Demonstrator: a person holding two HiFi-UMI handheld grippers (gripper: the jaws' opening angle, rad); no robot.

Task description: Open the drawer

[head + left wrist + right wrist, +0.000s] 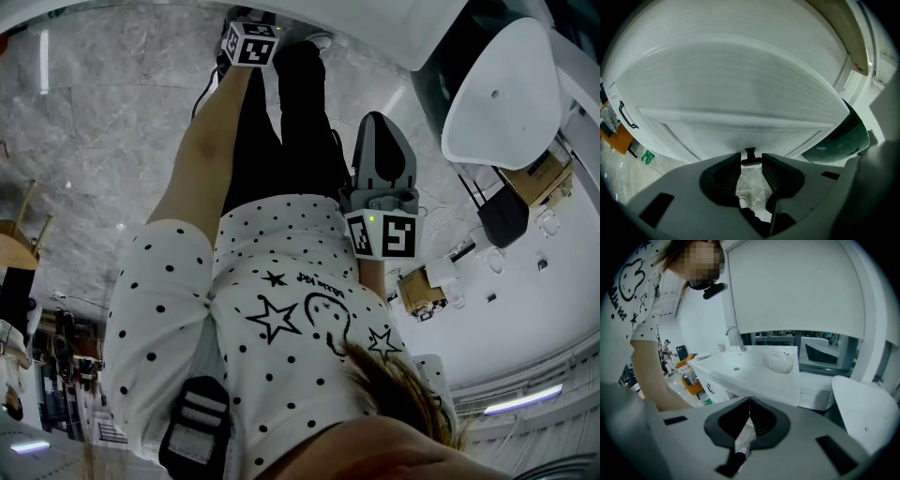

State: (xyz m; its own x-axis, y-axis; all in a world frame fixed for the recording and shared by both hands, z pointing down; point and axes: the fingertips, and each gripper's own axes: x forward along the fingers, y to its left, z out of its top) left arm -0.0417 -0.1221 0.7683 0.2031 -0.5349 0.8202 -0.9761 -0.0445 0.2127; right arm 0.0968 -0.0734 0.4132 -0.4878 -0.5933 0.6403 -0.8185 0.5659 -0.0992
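reaching step, i judge: left gripper (751, 159), jaws apart and empty, hangs just before the drawer front (717, 136), right gripper (749, 401) closed well back from it; next, catch its edge

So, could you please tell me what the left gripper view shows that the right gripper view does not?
Only the left gripper view: the white cabinet front up close, behind the left tool, jaws apart. Only the right gripper view: the faucet, the basin, a white bundle on the counter, the person's arm. Both: the black handle and the orange thing on the floor.
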